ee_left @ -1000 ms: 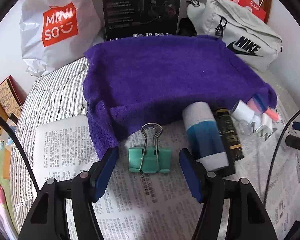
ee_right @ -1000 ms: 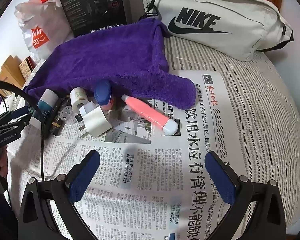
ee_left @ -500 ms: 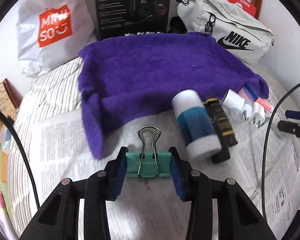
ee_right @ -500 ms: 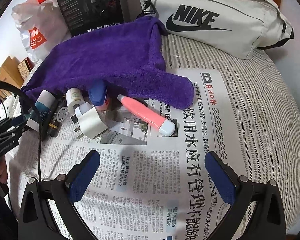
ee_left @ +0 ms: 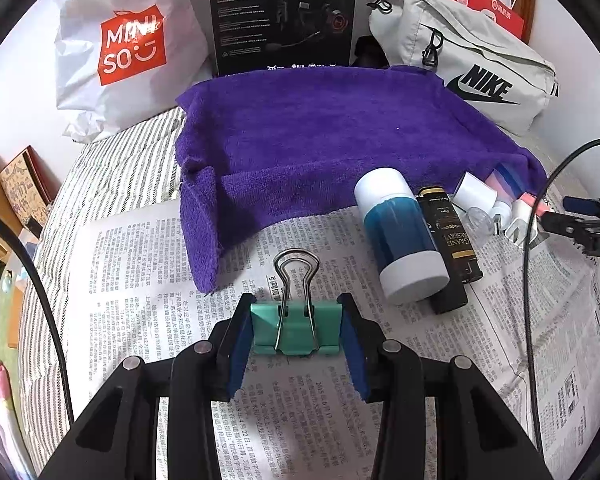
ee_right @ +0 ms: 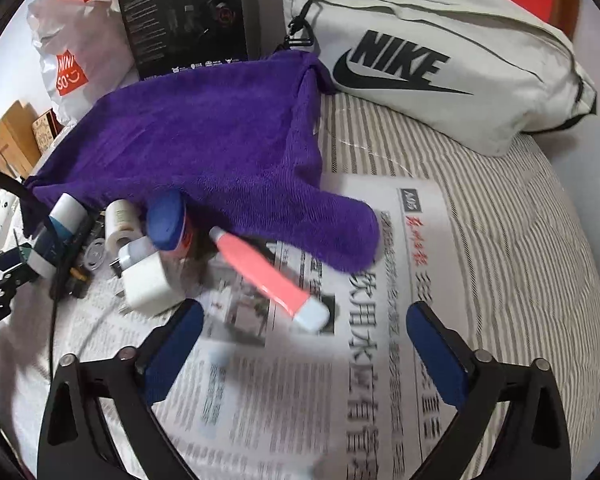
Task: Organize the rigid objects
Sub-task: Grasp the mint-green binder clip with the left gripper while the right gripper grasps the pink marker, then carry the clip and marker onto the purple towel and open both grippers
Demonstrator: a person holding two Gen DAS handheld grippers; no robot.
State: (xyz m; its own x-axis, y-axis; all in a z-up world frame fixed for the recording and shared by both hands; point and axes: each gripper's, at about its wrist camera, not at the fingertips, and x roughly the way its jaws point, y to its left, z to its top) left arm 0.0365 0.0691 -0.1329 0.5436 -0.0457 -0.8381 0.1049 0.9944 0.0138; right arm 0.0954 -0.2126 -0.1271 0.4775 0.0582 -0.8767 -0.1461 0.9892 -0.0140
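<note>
Judging by present positions, sorting is at an early stage. One item is secured: the left gripper [ee_left: 296, 330] has its blue pads pressed on both ends of the green binder clip [ee_left: 296, 330], low centre of the left wrist view, on or just above the newspaper [ee_left: 140, 264]. The clip is mint-green metal, its wire handles folded up and pointing toward the purple towel [ee_left: 320, 140].

The remaining items lie ungathered at the towel's lower edge: a blue-and-white bottle [ee_left: 400, 240] touching a black tube [ee_left: 452, 248], a white charger plug [ee_right: 148, 280], a blue-capped container [ee_right: 166, 226], a small white roll [ee_right: 120, 226] and a pink tube [ee_right: 266, 276], centre of the right wrist view.

The right gripper [ee_right: 300, 340] stands wide, its jaws closing, nothing between them; the pink tube's white end lies just above the gap. No destination container is identifiable.
</note>
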